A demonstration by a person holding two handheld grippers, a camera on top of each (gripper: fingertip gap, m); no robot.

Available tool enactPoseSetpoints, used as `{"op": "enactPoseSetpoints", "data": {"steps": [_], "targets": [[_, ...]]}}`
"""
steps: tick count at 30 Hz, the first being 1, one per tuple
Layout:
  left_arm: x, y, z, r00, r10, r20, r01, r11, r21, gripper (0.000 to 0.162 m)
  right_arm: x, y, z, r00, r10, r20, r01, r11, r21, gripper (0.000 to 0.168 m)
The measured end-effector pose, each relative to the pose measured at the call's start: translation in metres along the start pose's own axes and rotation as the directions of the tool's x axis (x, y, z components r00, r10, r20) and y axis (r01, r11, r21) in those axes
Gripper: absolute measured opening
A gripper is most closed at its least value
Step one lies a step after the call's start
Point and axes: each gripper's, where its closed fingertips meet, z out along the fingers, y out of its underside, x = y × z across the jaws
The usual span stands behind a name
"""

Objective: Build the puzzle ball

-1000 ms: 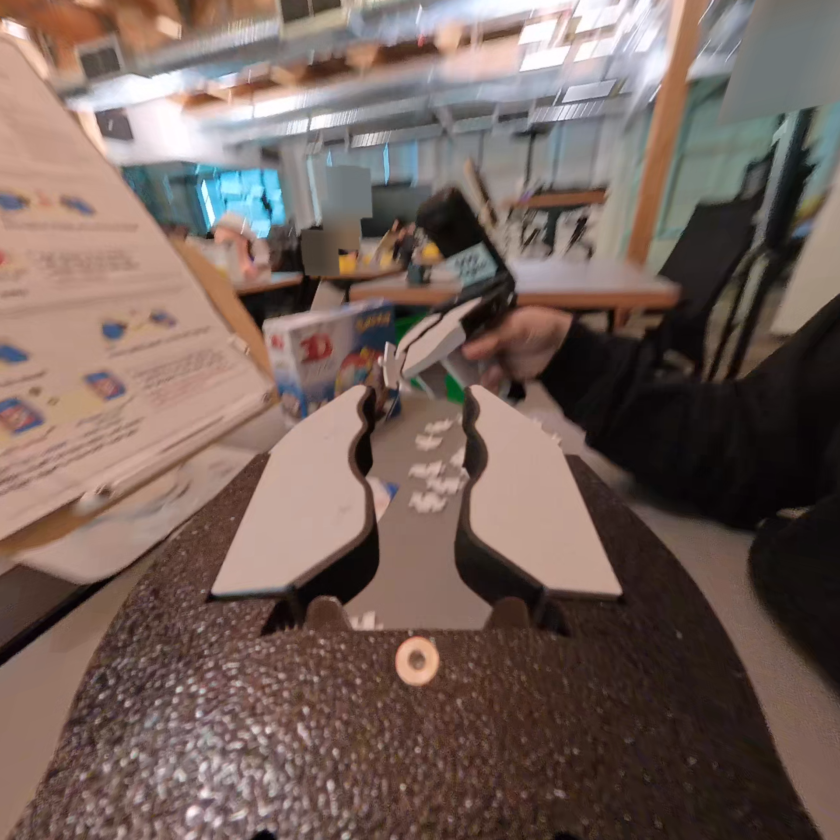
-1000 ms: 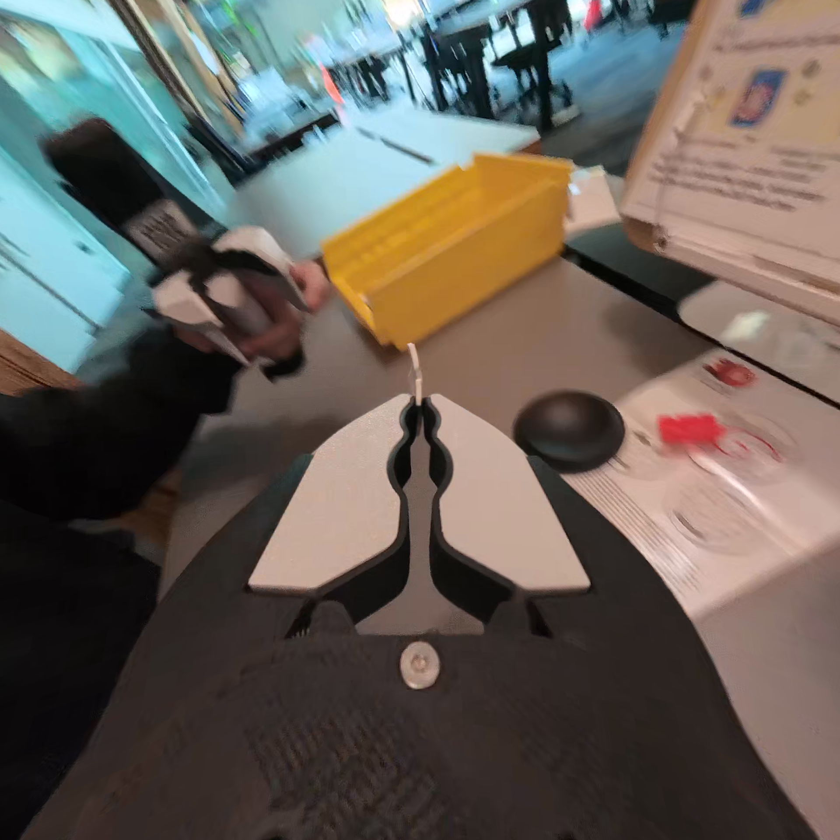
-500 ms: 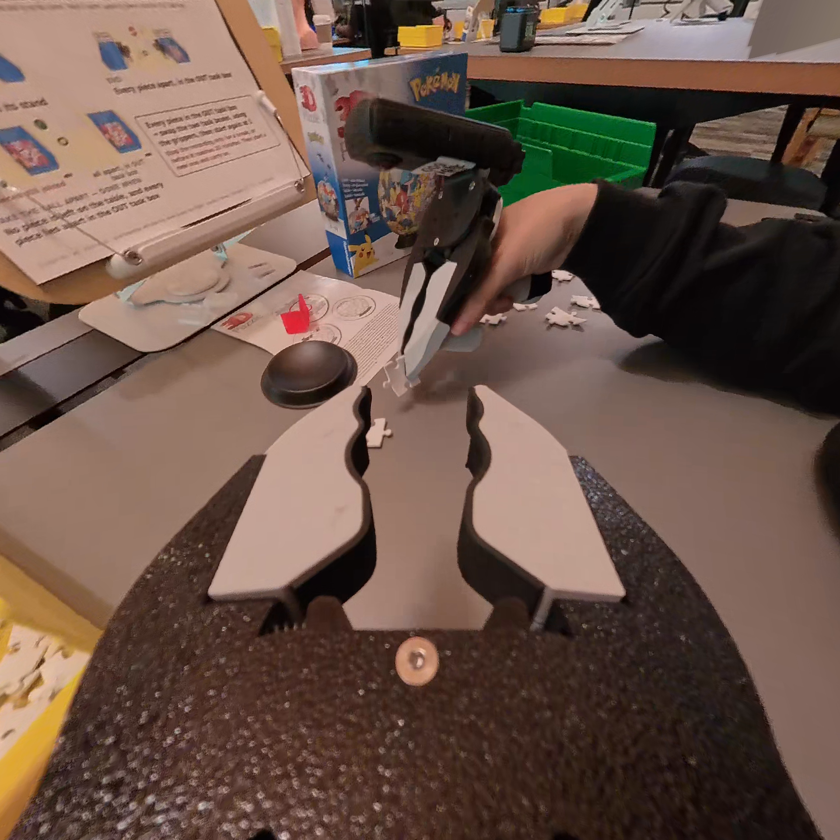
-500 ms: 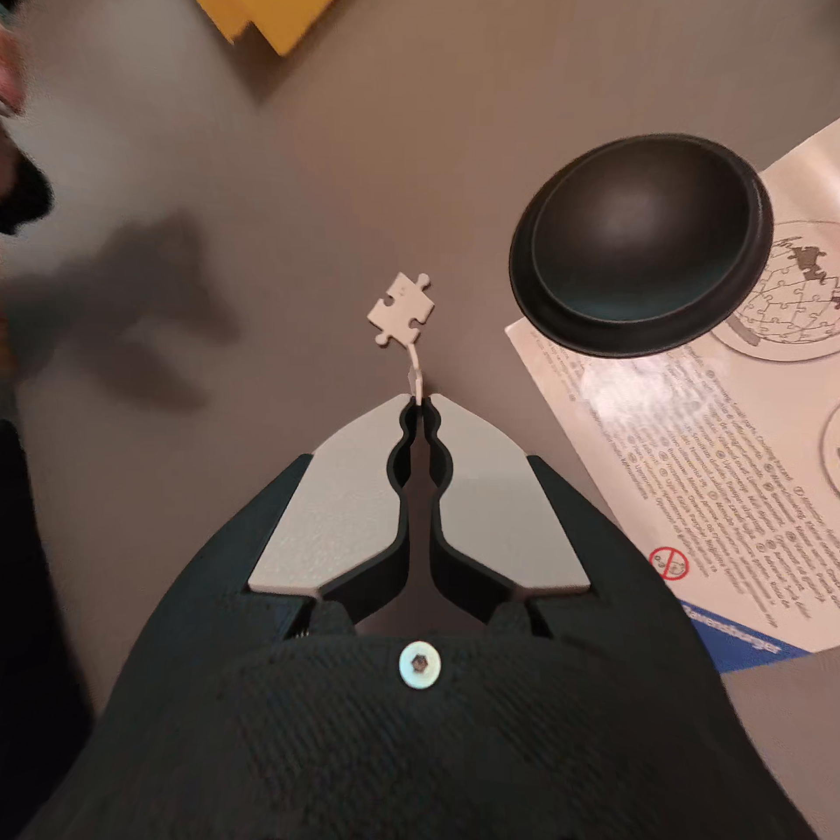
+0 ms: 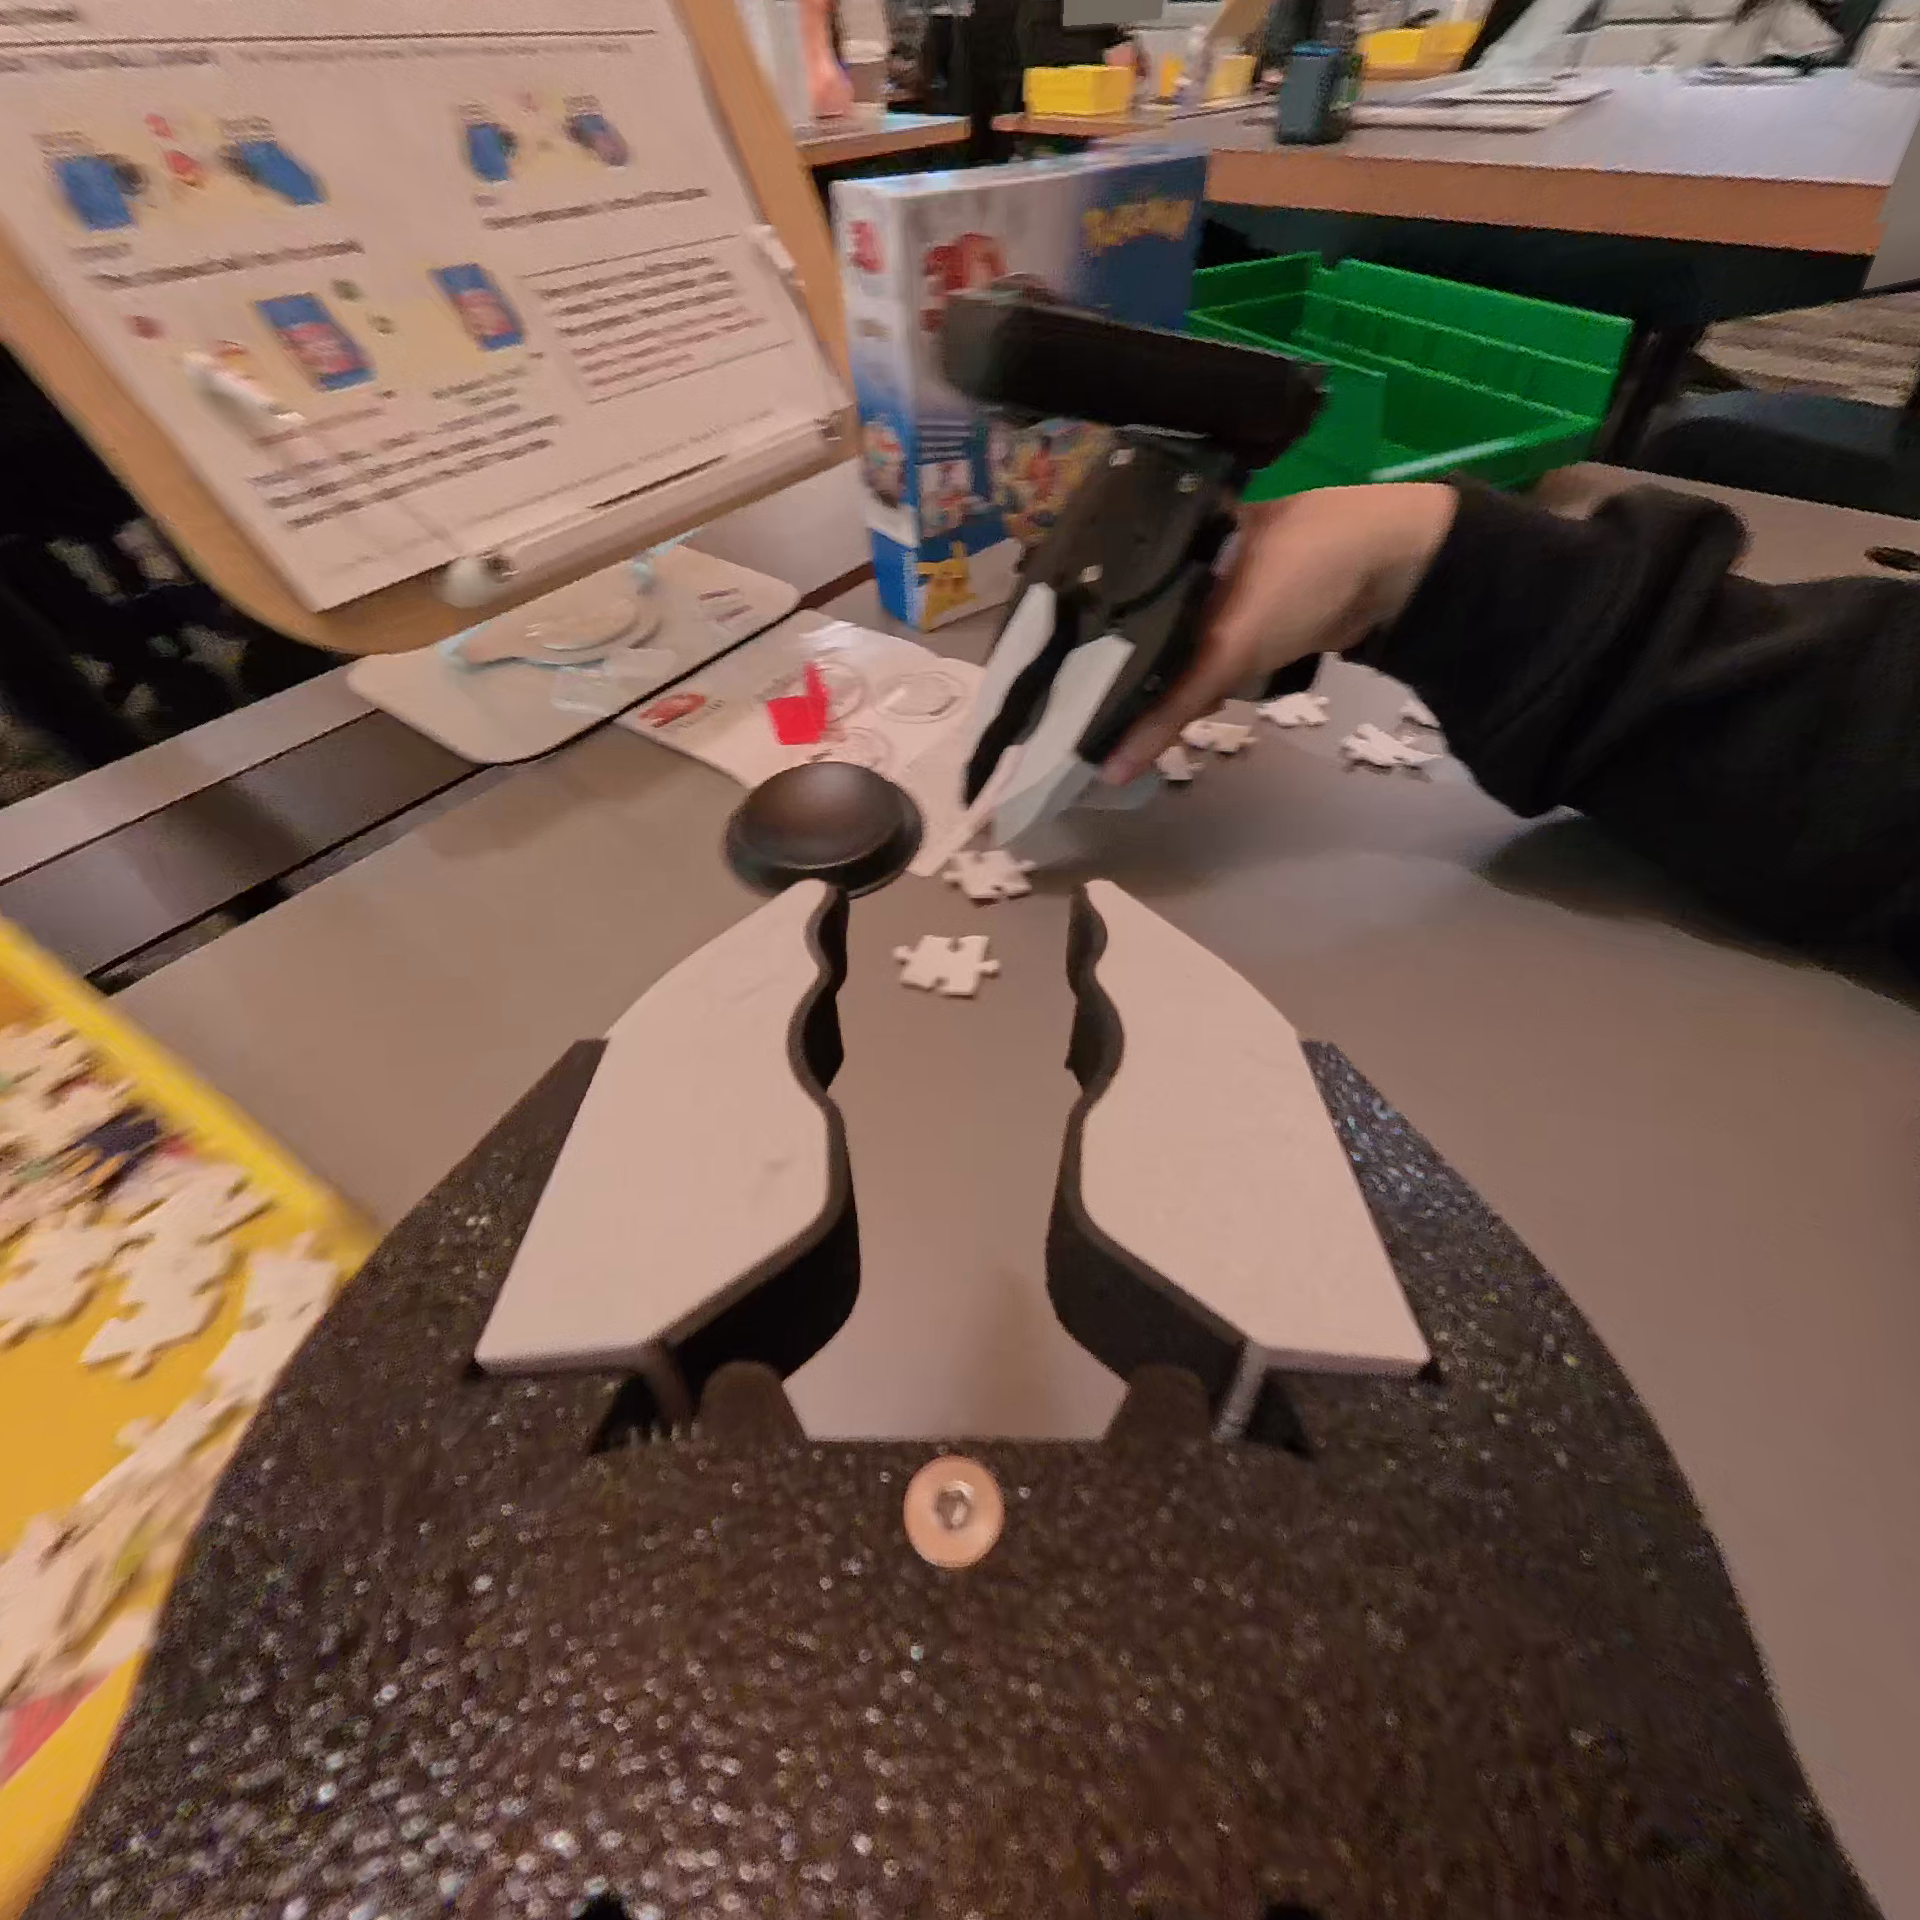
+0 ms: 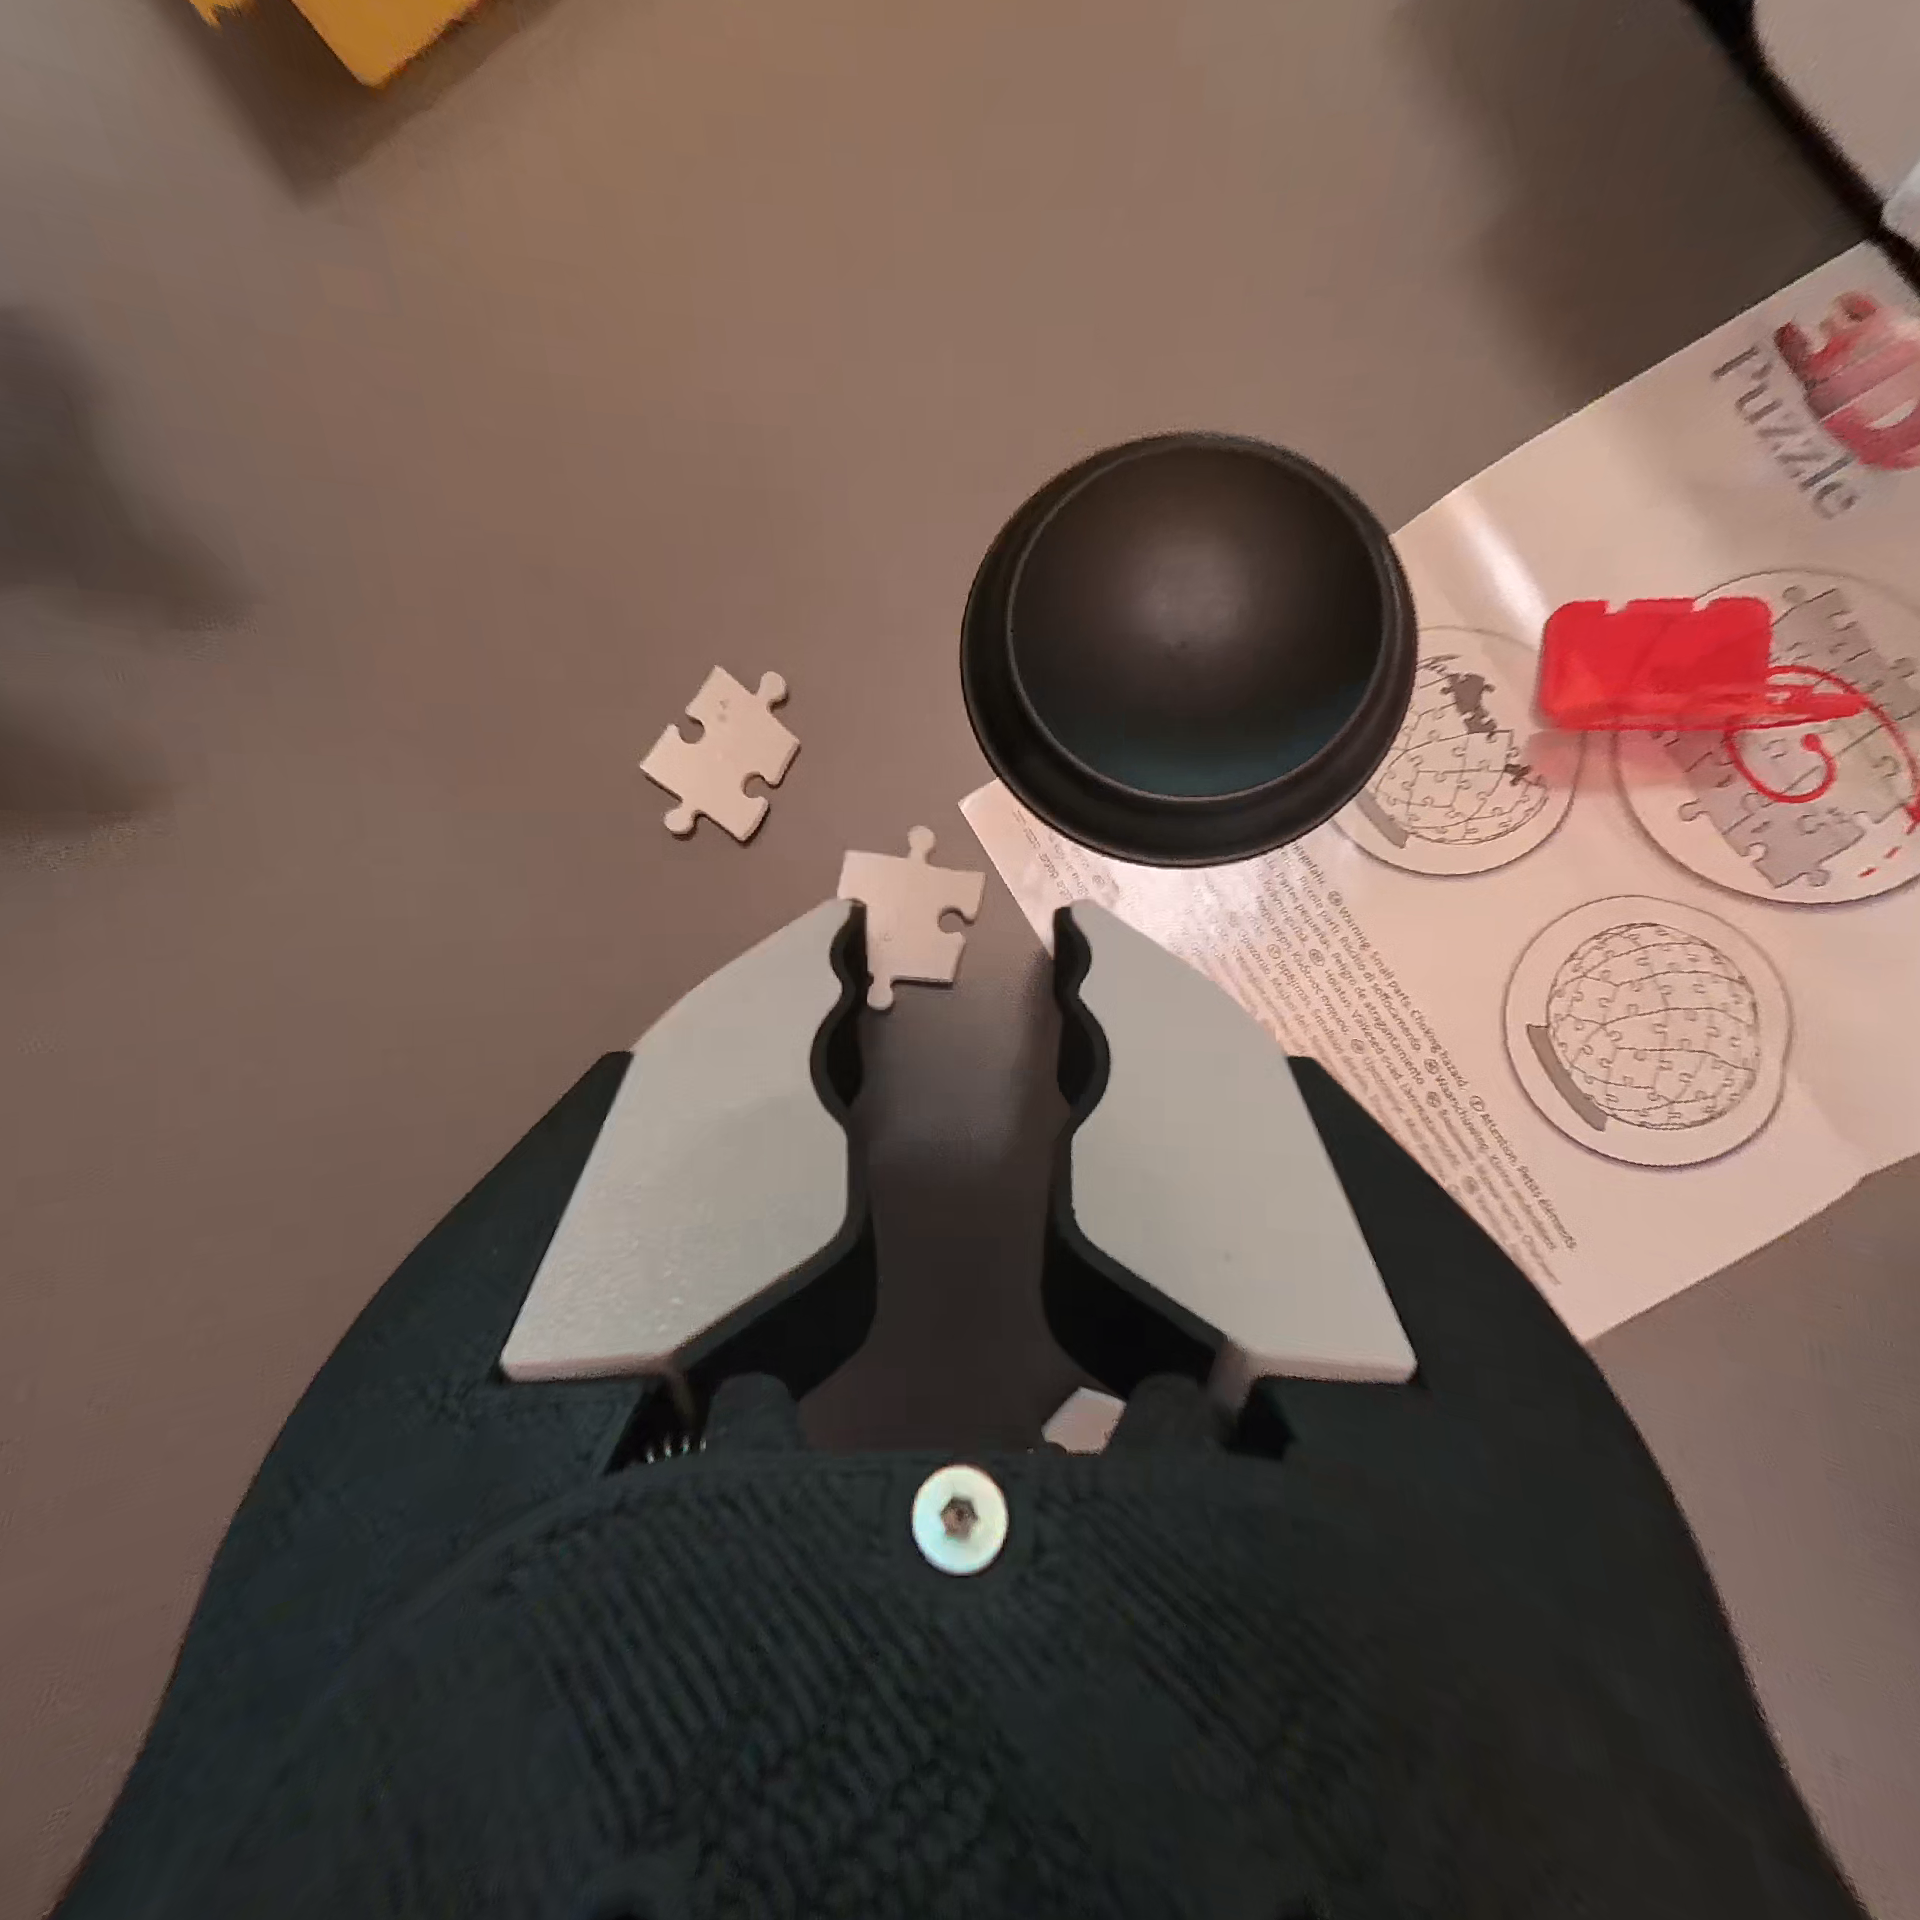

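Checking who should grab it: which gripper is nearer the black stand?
Right. The right gripper hangs just beside the black stand; the left gripper sits farther back.

Left gripper (image 5: pixel 951 909): black speckled body, two pale grey fingers (image 5: pixel 686 1132) with wavy black inner edges, one silver screw at centre. Right gripper (image 6: pixel 956 914): same build (body ribbed, matte black), black cylindrical handle. Hand (image 5: pixel 1314 582) emerging from black long sleeve (image 5: pixel 1662 665).
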Motion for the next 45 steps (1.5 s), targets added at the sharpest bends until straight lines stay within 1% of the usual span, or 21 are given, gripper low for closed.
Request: {"op": "enactPoseSetpoints", "data": {"steps": [1, 3, 5, 6, 7, 9, 12, 17, 20, 21, 23, 25, 27, 30, 34, 37, 38, 40, 41, 43, 45], "targets": [[-0.016, 0.002, -0.005, 0.998, -0.028, 0.059, 0.030, 0.999, -0.031, 0.038, -0.001, -0.003, -0.005, 1.000, 0.002, 0.007, -0.002, 1.000, 0.019, 0.039], [-0.055, 0.007, -0.021, 0.975, -0.064, 0.213, 0.089, 0.990, -0.108, 0.040, 0.002, -0.010, -0.019, 1.000, -0.010, -0.011, 0.011, 0.998, 0.064, 0.043], [-0.100, 0.012, -0.042, 0.923, -0.036, 0.383, 0.117, 0.975, -0.190, 0.037, 0.005, -0.014, -0.034, 0.997, -0.049, -0.052, 0.054, 0.994, 0.097, 0.049], [-0.119, 0.016, -0.050, 0.901, -0.001, 0.434, 0.121, 0.961, -0.249, 0.037, 0.007, -0.017, -0.041, 0.994, -0.071, -0.077, 0.080, 0.991, 0.109, 0.052], [-0.136, 0.022, -0.056, 0.892, 0.038, 0.451, 0.120, 0.941, -0.316, 0.038, 0.008, -0.019, -0.048, 0.990, -0.094, -0.103, 0.106, 0.987, 0.121, 0.055], [-0.165, 0.037, -0.058, 0.892, 0.089, 0.443, 0.130, 0.888, -0.441, 0.039, 0.008, -0.025, -0.062, 0.982, -0.121, -0.147, 0.144, 0.978, 0.152, 0.057], [-0.199, 0.062, -0.044, 0.923, 0.131, 0.361, 0.113, 0.805, -0.582, 0.041, 0.004, -0.035, -0.078, 0.974, -0.142, -0.176, 0.179, 0.961, 0.213, 0.058], [-0.239, 0.099, -0.013, 0.968, 0.125, 0.217, 0.065, 0.713, -0.699, 0.040, -0.001, -0.046, -0.098, 0.973, -0.144, -0.183, 0.195, 0.932, 0.306, 0.057], [-0.252, 0.120, -0.003, 0.980, 0.151, 0.129, 0.003, 0.639, -0.770, 0.039, 0.006, -0.041, -0.100, 0.973, -0.129, -0.190, 0.183, 0.936, 0.300, 0.058], [-0.253, 0.124, 0.002, 0.984, 0.144, 0.108, -0.007, 0.629, -0.777, 0.038, 0.009, -0.039, -0.100, 0.972, -0.126, -0.198, 0.181, 0.939, 0.292, 0.058], [-0.254, 0.128, 0.011, 0.991, 0.107, 0.083, -0.004, 0.635, -0.772, 0.036, 0.013, -0.035, -0.099, 0.972, -0.122, -0.201, 0.177, 0.944, 0.280, 0.059], [-0.257, 0.131, 0.017, 0.994, 0.070, 0.089, 0.023, 0.641, -0.767, 0.036, 0.016, -0.032, -0.099, 0.973, -0.118, -0.201, 0.171, 0.947, 0.272, 0.059], [-0.259, 0.140, 0.017, 0.995, 0.033, 0.099, 0.057, 0.619, -0.784, 0.037, 0.018, -0.031, -0.100, 0.972, -0.118, -0.205, 0.172, 0.948, 0.269, 0.060], [-0.259, 0.142, 0.021, 0.991, -0.038, 0.128, 0.123, 0.641, -0.758, 0.033, 0.020, -0.030, -0.101, 0.972, -0.113, -0.208, 0.168, 0.948, 0.272, 0.060], [-0.258, 0.141, 0.022, 0.987, -0.056, 0.151, 0.149, 0.671, -0.726, 0.025, 0.022, -0.029, -0.101, 0.972, -0.110, -0.207, 0.166, 0.947, 0.274, 0.060], [-0.254, 0.142, 0.020, 0.987, -0.042, 0.154, 0.142, 0.673, -0.725, 0.025, 0.020, -0.031, -0.102, 0.972, -0.116, -0.205, 0.172, 0.945, 0.278, 0.060], [-0.254, 0.141, 0.018, 0.987, -0.017, 0.157, 0.127, 0.674, -0.728, 0.025, 0.019, -0.032, -0.103, 0.971, -0.122, -0.207, 0.178, 0.943, 0.281, 0.060], [-0.255, 0.131, 0.012, 0.983, 0.067, 0.172, 0.079, 0.689, -0.720, 0.025, 0.017, -0.034, -0.106, 0.968, -0.128, -0.214, 0.189, 0.937, 0.295, 0.060], [-0.255, 0.121, 0.007, 0.977, 0.112, 0.183, 0.053, 0.703, -0.710, 0.025, 0.015, -0.037, -0.108, 0.969, -0.127, -0.212, 0.189, 0.933, 0.307, 0.060], [-0.251, 0.088, -0.005, 0.957, 0.199, 0.213, -0.008, 0.747, -0.664, 0.025, 0.008, -0.045, -0.113, 0.977, -0.121, -0.177, 0.179, 0.915, 0.361, 0.060], [-0.231, 0.047, -0.014, 0.943, 0.271, 0.193, -0.106, 0.795, -0.597, 0.025, -0.006, -0.059, -0.119, 0.987, -0.115, -0.112, 0.154, 0.881, 0.447, 0.059]]}}
